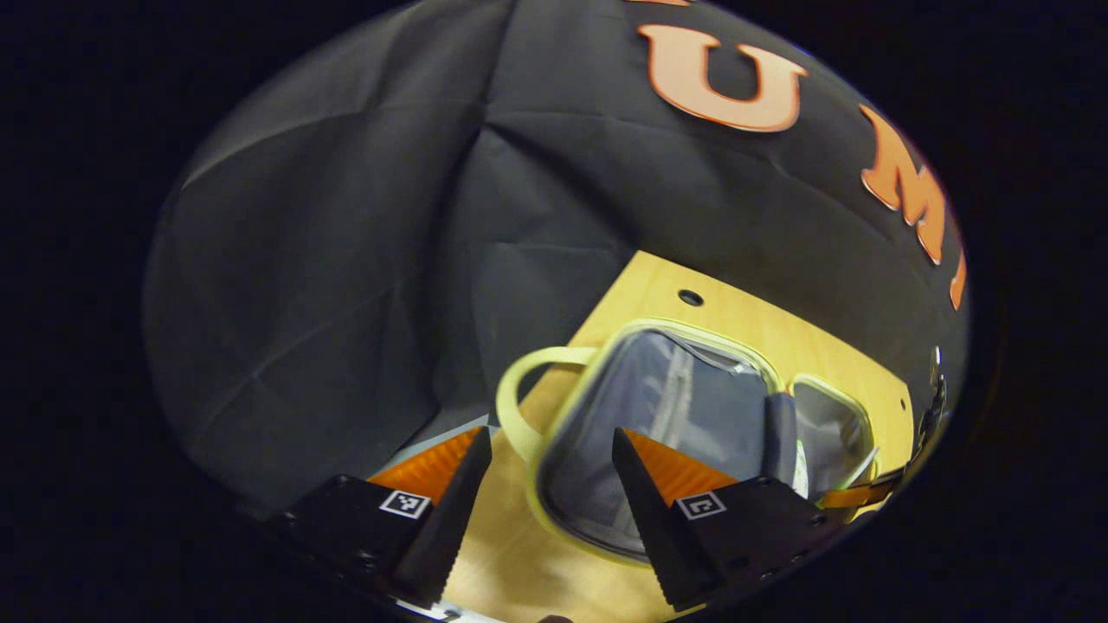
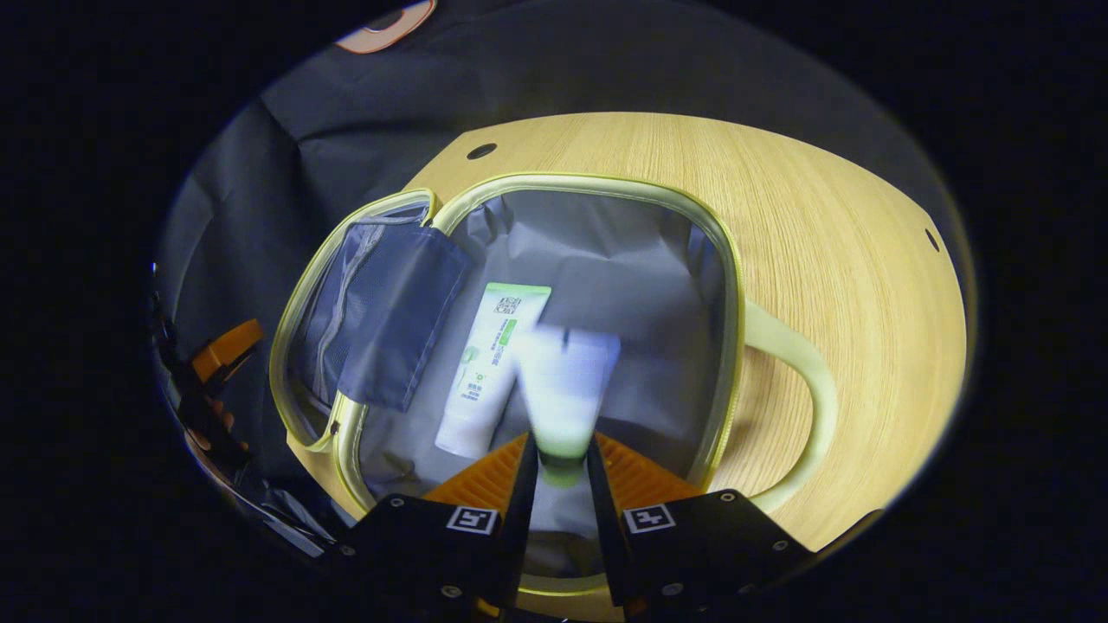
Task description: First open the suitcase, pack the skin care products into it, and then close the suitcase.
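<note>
Suitcase (image 2: pixel 727 285) already open, lying flat on the desk (image 2: pixel 848 260) with both halves spread: opening step done, judging by the grey lining exposed all round. One tube (image 2: pixel 492 368) already inside, flat on the lining of the larger half, its cap end toward the camera in the right gripper view. Dark inner flap (image 2: pixel 389 320) folded over the hinge line, just beside that tube and partly over the smaller half.

Right claw (image 2: pixel 563 472) closed on a second tube (image 2: pixel 567 385), both fingers pressing at its green cap end, body of the tube pointing forward over the open half. Blurred, so probably in motion; whether touching the lining or above it, cannot tell. Sits just beside the packed tube, slightly overlapping it in the picture.

Left claw (image 1: pixel 551 454) wide open, gripping nothing, held above the near rim of the suitcase (image 1: pixel 554 433), close to the pale looped handle (image 1: pixel 511 389). Desk (image 1: pixel 753 324) bare wood around the case there.

Progress, as a judgement: roughly midway. Opened; one product in; a second about to be let go. Still left: release of this tube, any further products elsewhere (none visible on the desk here), then folding one half over and closing. Zip state along the rim too small to read.
</note>
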`<state>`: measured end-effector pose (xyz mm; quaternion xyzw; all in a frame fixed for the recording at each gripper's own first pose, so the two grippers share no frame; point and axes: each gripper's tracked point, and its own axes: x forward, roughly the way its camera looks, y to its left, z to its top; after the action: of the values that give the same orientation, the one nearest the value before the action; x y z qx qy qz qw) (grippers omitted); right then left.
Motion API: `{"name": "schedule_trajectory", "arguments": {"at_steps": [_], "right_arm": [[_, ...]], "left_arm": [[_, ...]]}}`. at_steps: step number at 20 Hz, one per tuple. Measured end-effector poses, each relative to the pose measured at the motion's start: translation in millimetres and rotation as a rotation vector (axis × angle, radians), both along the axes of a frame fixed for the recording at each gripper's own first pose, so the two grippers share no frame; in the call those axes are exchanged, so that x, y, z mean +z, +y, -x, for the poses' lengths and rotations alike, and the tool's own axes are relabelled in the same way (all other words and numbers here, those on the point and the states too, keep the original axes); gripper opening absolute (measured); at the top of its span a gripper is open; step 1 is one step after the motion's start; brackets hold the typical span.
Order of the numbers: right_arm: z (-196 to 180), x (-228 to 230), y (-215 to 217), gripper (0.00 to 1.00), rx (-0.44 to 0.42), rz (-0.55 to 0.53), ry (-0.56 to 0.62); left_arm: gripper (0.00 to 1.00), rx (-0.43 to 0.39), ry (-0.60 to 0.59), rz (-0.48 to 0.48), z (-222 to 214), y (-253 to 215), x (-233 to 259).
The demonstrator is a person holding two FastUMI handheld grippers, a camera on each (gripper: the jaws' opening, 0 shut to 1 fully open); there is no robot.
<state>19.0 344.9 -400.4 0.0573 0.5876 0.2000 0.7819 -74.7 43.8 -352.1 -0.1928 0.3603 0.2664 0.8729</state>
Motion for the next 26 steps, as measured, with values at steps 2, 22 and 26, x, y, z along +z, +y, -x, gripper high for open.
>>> {"name": "schedule_trajectory", "arguments": {"at_steps": [2, 22, 26], "right_arm": [[-2.7, 5.1, -0.4, 0.45, -0.014, -0.01, -0.014], [-9.3, 151.0, -108.7, 0.87, -0.186, -0.055, -0.388], [-8.9, 169.7, -139.5, 0.87, -0.184, 0.021, -0.488]], "left_arm": [[0.92, 0.03, 0.008, 0.033, -4.3, 17.7, -14.5], [0.41, -0.173, 0.187, 0.19, -54.4, 29.4, -112.8], [0.15, -0.192, 0.165, 0.146, -62.3, 33.1, -101.1]]}}
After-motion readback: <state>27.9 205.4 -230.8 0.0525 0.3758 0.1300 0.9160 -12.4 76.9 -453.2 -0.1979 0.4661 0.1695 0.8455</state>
